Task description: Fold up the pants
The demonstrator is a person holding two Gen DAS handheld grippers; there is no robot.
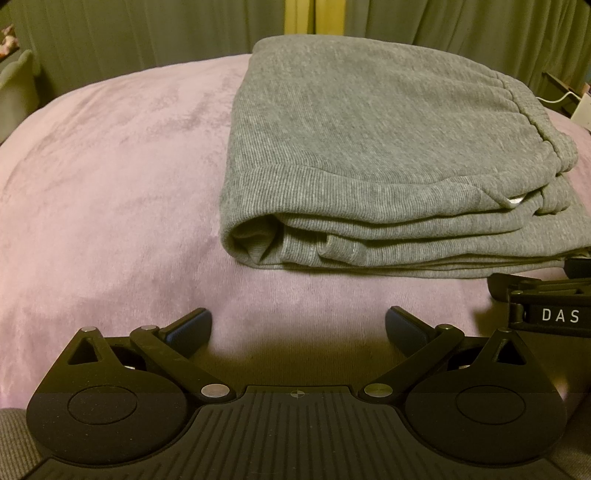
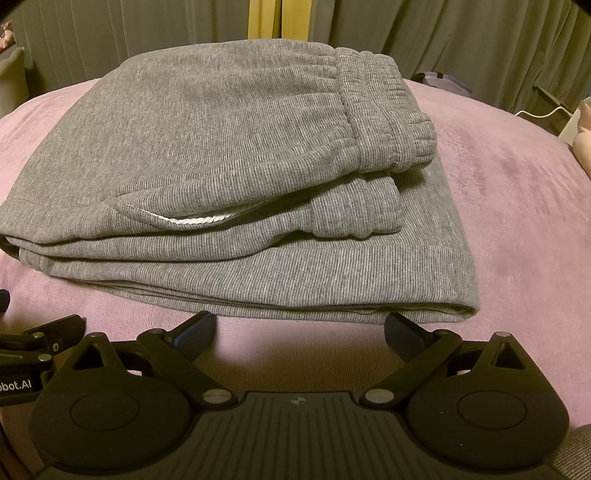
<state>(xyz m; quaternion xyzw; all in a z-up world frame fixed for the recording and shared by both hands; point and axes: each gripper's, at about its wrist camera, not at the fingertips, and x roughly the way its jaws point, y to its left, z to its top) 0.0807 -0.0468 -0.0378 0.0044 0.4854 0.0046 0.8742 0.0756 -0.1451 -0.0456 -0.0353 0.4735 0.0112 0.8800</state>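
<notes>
Grey sweatpants (image 1: 369, 155) lie folded into a thick stack on a pink blanket (image 1: 110, 177). The elastic waistband (image 2: 384, 107) is on top at the right, with a white pocket lining (image 2: 195, 219) showing. My left gripper (image 1: 298, 325) is open and empty, just in front of the stack's near left corner. My right gripper (image 2: 300, 326) is open and empty, its tips right at the stack's near edge. Each gripper shows at the edge of the other's view: the right one in the left wrist view (image 1: 543, 306), the left one in the right wrist view (image 2: 33, 339).
Grey-green curtains (image 2: 443, 33) with a yellow strip (image 2: 266, 22) hang behind the bed. A dark item and a white cable (image 2: 546, 110) lie at the far right. A grey seat back (image 1: 16, 81) stands at the far left.
</notes>
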